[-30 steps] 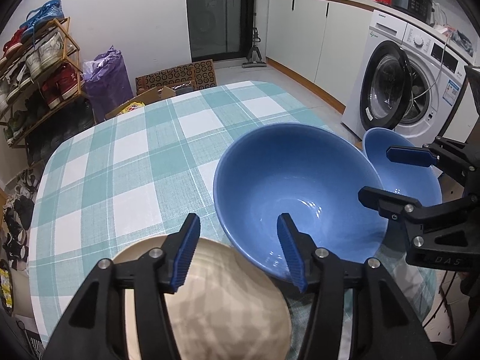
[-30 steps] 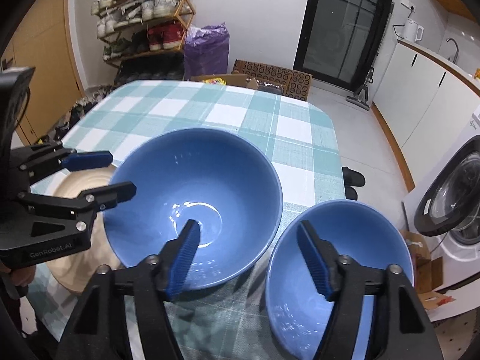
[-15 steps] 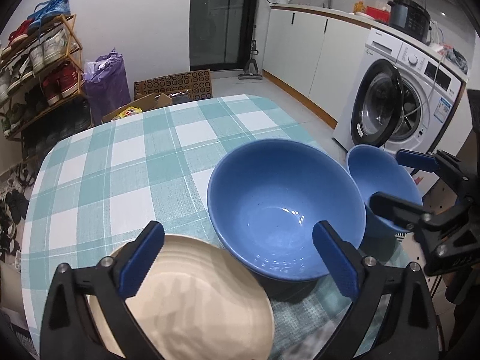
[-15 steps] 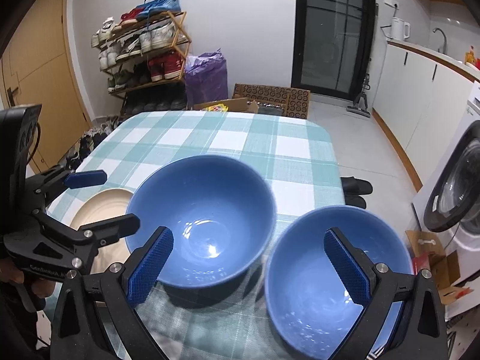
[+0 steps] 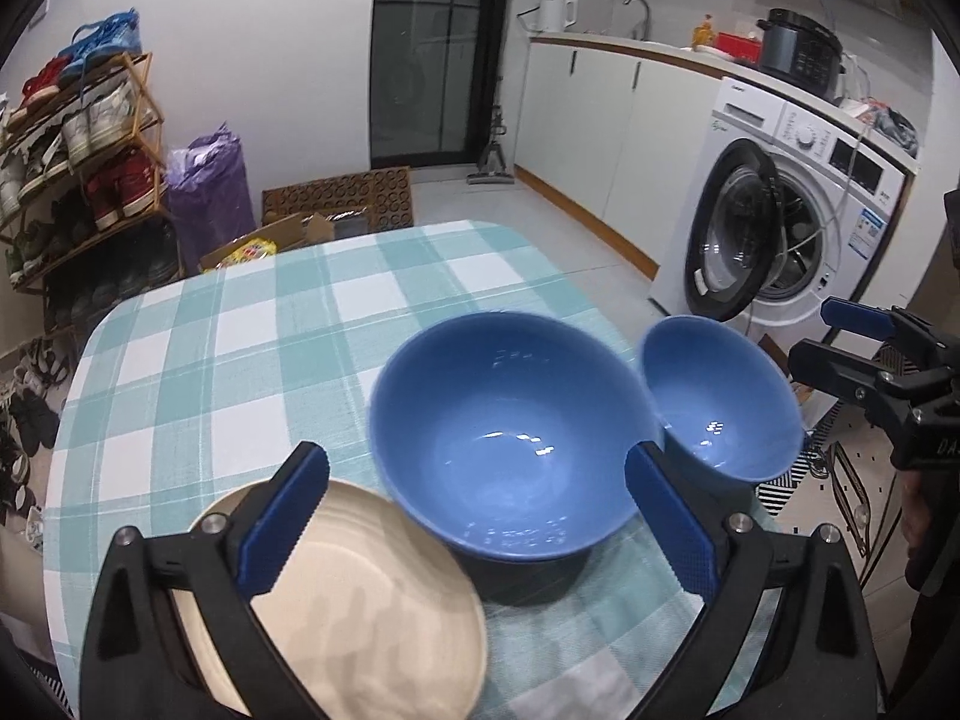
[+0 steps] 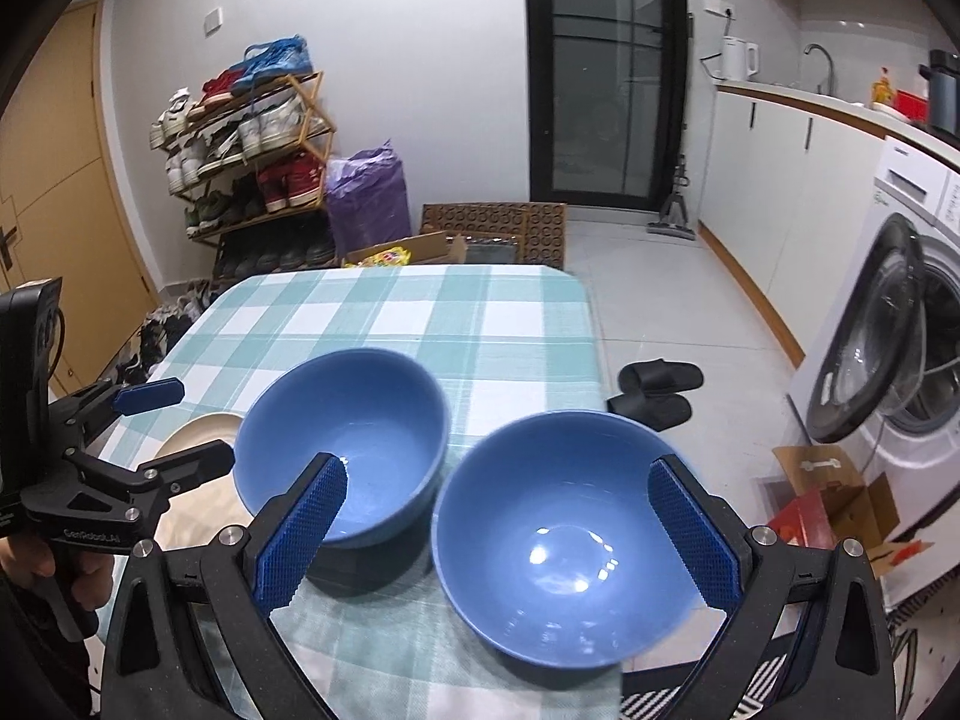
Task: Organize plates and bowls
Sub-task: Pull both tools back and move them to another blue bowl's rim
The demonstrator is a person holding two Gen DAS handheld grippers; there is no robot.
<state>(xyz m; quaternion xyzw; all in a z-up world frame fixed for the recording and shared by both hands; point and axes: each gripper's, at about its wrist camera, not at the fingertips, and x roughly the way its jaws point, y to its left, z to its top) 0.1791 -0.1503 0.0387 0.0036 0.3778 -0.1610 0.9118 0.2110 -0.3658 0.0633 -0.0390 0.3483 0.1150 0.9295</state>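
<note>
Checked tablecloth (image 5: 198, 360), blue bowls (image 5: 510, 432), cream plate (image 5: 384, 612)

Bare tablecloth (image 5: 252, 360) beyond bowls (image 5: 510, 438)

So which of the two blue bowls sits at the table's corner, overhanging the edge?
The right-hand blue bowl, nearest the washing machine; the other bowl sits beside the beige plate.

The left gripper's (image 6: 147, 426) black body, left of the right claw, bears pale lettering that reads roughly "GenRobot.AI". The right gripper's (image 5: 840, 339) body, right of the left claw, shows "DA", cut off. The washing machine's (image 5: 798, 210) labels are too small to read.
</note>
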